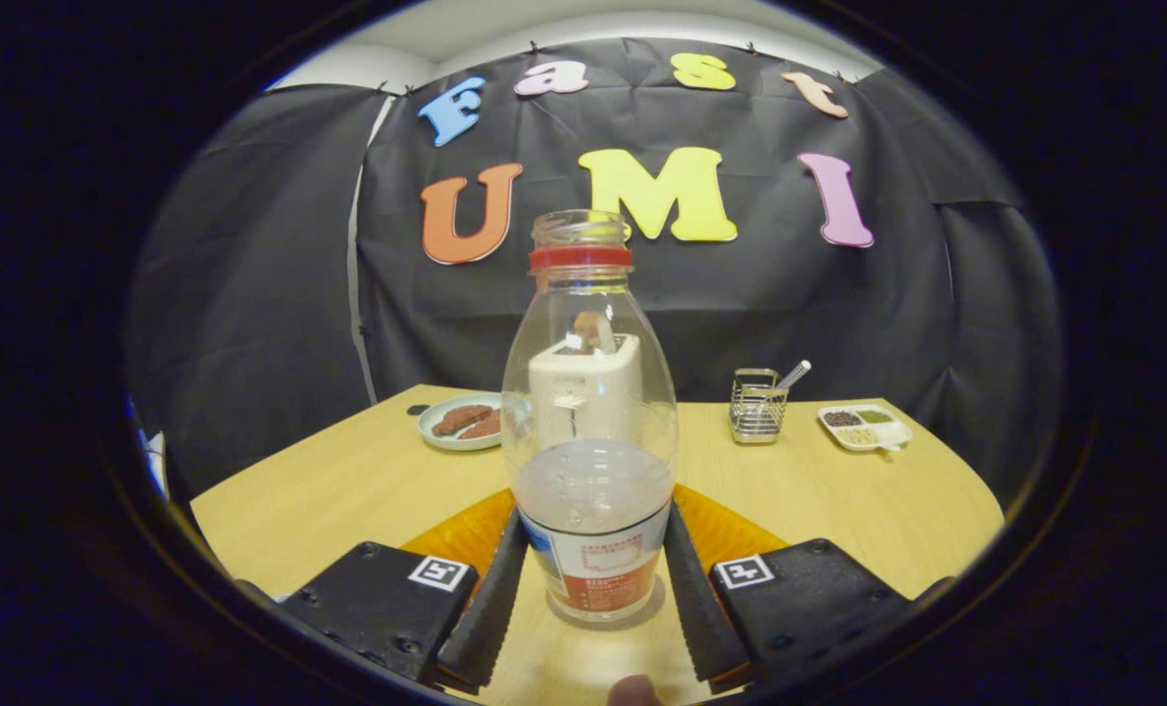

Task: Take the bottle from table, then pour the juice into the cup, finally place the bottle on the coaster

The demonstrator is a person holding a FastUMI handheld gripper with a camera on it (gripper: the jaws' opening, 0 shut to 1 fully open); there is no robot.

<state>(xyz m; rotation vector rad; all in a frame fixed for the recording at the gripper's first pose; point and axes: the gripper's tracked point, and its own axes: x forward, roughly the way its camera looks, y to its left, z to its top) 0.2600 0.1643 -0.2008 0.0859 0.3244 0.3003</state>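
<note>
Clear plastic sits right between your gripper (589,588) fingers: the uncapped juice bottle with a red neck ring and a red-and-white label (589,441) stands upright on the pale wooden counter (329,490), holding a little cloudy liquid in its lower part. Your fingers (490,598) flank its base closely on both sides, and the pads look to be touching the label, though you cannot tell for certain whether they are pressing on it or only resting beside it. A fingertip of your hand (633,691) shows at the near edge. Just behind the bottle, an orange coaster (456,534) lies flat on the counter, showing on either side of the bottle's base. Beyond that, seen through the clear bottle, stands a white cup (583,392). To the left of it is a light green plate with brown pieces of food (461,422). Off to the right stands a small metal wire rack holding a utensil (758,404), and past it a white divided dish of seeds or grains (863,427).
</note>
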